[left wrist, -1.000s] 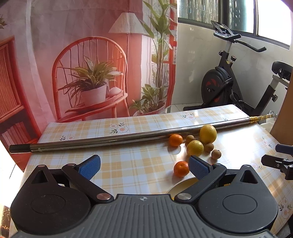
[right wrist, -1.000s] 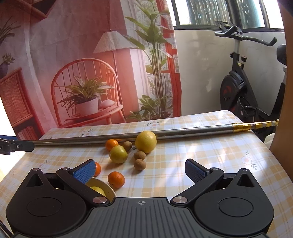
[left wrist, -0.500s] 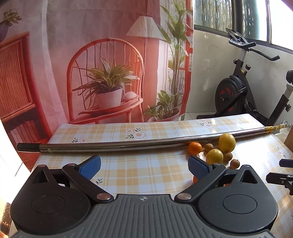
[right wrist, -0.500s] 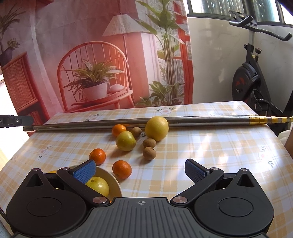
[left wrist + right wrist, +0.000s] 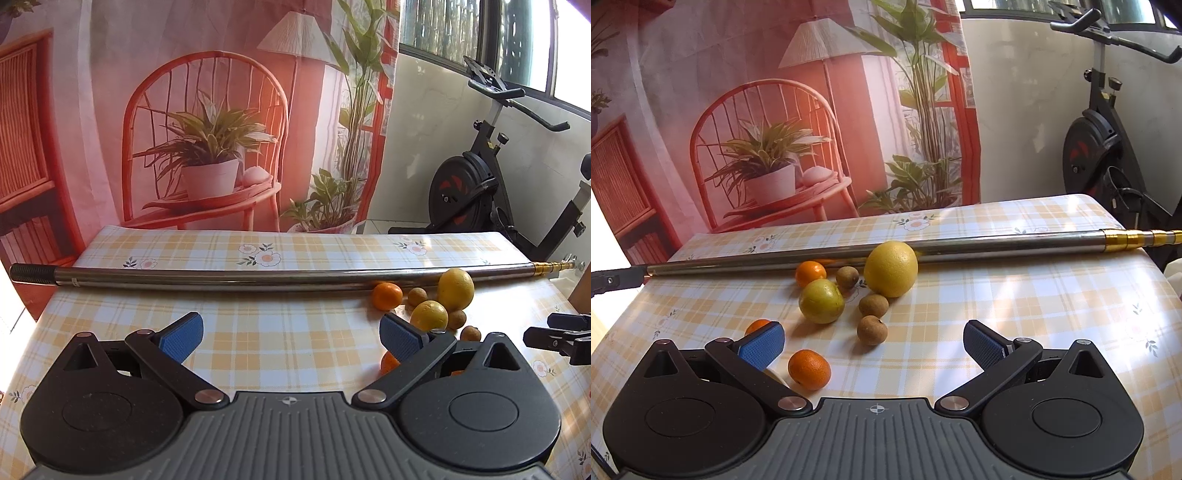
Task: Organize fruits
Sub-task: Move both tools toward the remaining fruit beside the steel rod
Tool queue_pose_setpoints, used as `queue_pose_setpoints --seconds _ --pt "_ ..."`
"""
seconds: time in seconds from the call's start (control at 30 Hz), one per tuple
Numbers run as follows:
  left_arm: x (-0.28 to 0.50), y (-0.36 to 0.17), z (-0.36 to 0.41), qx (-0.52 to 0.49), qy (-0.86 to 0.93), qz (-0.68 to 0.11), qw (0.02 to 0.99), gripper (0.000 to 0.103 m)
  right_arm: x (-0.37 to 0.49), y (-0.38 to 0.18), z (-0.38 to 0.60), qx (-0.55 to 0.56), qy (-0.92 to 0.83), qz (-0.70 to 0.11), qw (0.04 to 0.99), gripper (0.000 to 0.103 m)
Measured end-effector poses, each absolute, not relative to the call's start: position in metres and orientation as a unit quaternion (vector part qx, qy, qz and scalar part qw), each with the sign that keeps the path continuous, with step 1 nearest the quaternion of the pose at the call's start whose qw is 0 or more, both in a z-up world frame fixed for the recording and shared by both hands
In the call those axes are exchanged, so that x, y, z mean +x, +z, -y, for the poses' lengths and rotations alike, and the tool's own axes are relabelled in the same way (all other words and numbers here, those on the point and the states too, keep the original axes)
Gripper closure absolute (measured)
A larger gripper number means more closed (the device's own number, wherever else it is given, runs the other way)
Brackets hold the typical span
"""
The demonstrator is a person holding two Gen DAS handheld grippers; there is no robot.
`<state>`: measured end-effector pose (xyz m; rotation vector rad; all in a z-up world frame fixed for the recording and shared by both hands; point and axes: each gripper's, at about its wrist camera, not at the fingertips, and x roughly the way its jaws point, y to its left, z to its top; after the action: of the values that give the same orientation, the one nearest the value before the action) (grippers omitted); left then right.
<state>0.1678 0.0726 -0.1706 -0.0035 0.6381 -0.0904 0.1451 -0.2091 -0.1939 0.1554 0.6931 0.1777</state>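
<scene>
Loose fruit lies on the checked tablecloth (image 5: 1015, 295). In the right wrist view I see a large yellow fruit (image 5: 891, 268), a yellow-green fruit (image 5: 821, 301), three small brown fruits (image 5: 872, 329) and small oranges (image 5: 809, 369). One orange (image 5: 757, 326) is half hidden behind my left finger. My right gripper (image 5: 874, 345) is open and empty, just short of the cluster. A pale sliver of bowl rim (image 5: 774, 373) shows beside it. My left gripper (image 5: 290, 338) is open and empty, with the same fruits (image 5: 456, 289) off to its right.
A long steel pole (image 5: 258, 278) with a brass end (image 5: 1137, 238) lies across the table behind the fruit. An exercise bike (image 5: 476, 192) stands past the right edge. A printed backdrop (image 5: 207, 110) hangs behind. Each gripper's tip (image 5: 561, 334) shows in the other's view.
The left gripper has swung left, so the fruit now sits at its right edge. The right gripper has moved toward the cluster; the bowl with its yellow fruit has slipped behind its body.
</scene>
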Motion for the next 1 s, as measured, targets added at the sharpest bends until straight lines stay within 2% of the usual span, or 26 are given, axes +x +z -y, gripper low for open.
queue_pose_setpoints --seconds 0.23,0.3,0.4,0.73,0.83,1.0 --pt "0.175 -0.174 -0.06 0.027 -0.047 -0.313 0.948 0.0 0.165 -0.214 0.218 0.079 0.081 -0.348 0.931 0.018" --pt "0.179 -0.175 -0.056 0.032 -0.048 -0.318 0.946 0.0 0.172 -0.222 0.221 0.088 0.084 -0.355 0.927 0.026" --pt "0.184 -0.175 -0.052 0.031 -0.055 -0.323 0.944 0.0 0.178 -0.23 0.222 0.091 0.086 -0.36 0.924 0.029" --pt "0.224 -0.191 -0.038 0.027 -0.096 -0.338 0.936 0.001 0.182 -0.231 0.217 0.101 0.063 -0.361 0.925 0.03" --pt "0.232 -0.193 -0.035 0.001 -0.104 -0.32 0.942 0.008 0.183 -0.23 0.217 0.107 0.057 -0.358 0.926 0.03" --pt "0.245 -0.193 -0.026 -0.024 -0.129 -0.324 0.937 0.008 0.18 -0.228 0.221 0.123 0.047 -0.351 0.927 0.027"
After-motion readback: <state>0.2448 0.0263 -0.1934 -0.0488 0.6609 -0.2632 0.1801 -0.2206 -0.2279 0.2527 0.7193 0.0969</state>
